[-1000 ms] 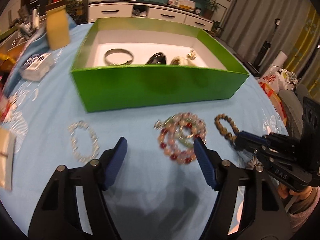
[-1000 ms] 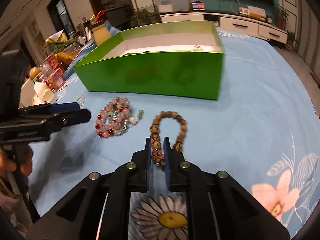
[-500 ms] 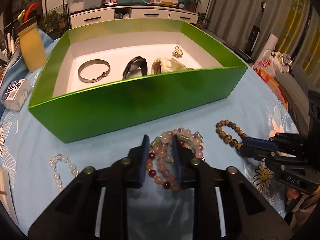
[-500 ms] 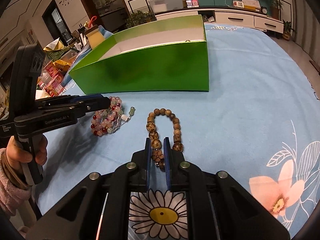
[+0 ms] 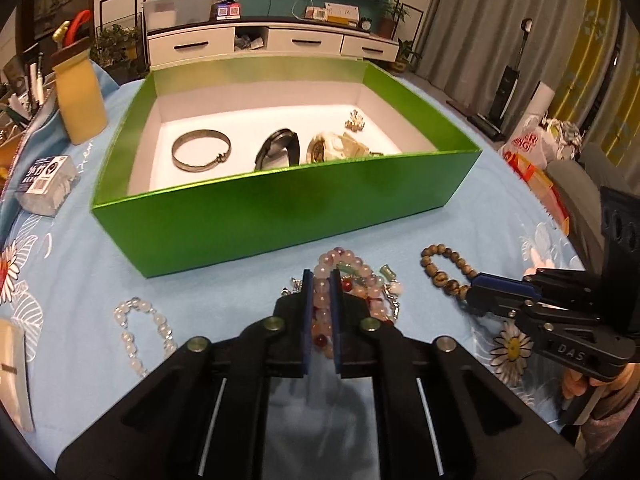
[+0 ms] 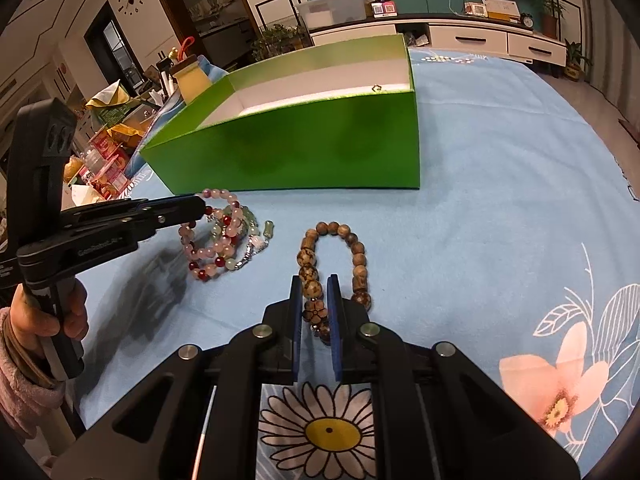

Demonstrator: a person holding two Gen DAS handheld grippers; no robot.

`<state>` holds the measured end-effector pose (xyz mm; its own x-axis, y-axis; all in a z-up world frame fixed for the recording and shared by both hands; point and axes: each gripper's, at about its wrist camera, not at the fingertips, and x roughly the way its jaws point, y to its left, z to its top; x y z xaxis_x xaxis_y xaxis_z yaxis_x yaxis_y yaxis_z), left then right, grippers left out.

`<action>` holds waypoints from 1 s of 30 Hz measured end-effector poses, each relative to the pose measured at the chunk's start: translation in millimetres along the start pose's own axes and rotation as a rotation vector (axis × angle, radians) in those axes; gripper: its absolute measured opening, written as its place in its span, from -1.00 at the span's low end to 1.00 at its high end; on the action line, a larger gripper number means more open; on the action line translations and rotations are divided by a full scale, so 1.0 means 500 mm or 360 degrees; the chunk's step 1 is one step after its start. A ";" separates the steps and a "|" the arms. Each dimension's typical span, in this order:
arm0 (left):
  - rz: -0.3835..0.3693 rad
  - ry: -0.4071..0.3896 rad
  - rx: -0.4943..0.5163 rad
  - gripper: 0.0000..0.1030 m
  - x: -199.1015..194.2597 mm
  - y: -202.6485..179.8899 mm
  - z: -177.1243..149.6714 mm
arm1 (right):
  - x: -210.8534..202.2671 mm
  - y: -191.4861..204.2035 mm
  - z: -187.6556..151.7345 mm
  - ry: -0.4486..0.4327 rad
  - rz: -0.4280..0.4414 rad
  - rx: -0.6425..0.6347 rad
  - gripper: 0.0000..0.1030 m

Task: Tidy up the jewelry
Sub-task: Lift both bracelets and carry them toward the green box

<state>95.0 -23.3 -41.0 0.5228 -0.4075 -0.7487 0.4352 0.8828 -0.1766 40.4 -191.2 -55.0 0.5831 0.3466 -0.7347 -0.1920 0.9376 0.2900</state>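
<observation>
My left gripper [image 5: 322, 280] is shut on a pink and red bead bracelet [image 5: 344, 262] that lies on the blue cloth in front of the green box [image 5: 280, 204]; it also shows in the right wrist view [image 6: 218, 240]. My right gripper [image 6: 315, 286] is shut on a brown wooden bead bracelet [image 6: 352, 240], which also shows in the left wrist view [image 5: 444, 268]. A clear bead bracelet [image 5: 140, 332] lies at the left. The box holds a silver bangle [image 5: 201, 155], a dark bangle [image 5: 278, 152] and other pieces.
A yellow container [image 5: 80, 104] and a small clear packet [image 5: 46, 184] stand left of the box. A white card [image 5: 12, 372] lies at the left edge. Cluttered items [image 6: 108, 152] sit beyond the table's left side.
My left gripper has moved right over the pink bracelet and closed on it. My right gripper has stayed shut on the brown bracelet.
</observation>
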 end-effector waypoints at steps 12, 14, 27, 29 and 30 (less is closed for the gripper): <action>-0.0071 -0.0102 -0.0162 -0.86 -0.098 0.028 -0.006 | -0.037 0.014 0.014 -0.0067 0.0120 0.0055 -0.77; -0.0073 -0.0086 -0.0174 -0.85 -0.099 0.033 -0.007 | -0.045 0.014 0.016 -0.0081 0.0137 0.0067 -0.77; 0.0084 0.0010 -0.0306 -0.85 -0.092 0.101 -0.048 | -0.056 0.027 0.011 -0.0079 0.0136 0.0050 -0.77; 0.0078 0.0027 -0.0320 -0.82 -0.090 0.106 -0.054 | -0.055 0.030 0.010 -0.0077 0.0137 0.0047 -0.77; 0.0081 0.0029 -0.0319 -0.74 -0.091 0.106 -0.058 | -0.056 0.029 0.009 -0.0075 0.0137 0.0046 -0.77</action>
<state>73.2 48.7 -34.8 0.5262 -0.3583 -0.7712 0.2530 0.9318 -0.2604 24.8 -187.3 -27.4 0.6021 0.4238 -0.6766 -0.2207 0.9028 0.3691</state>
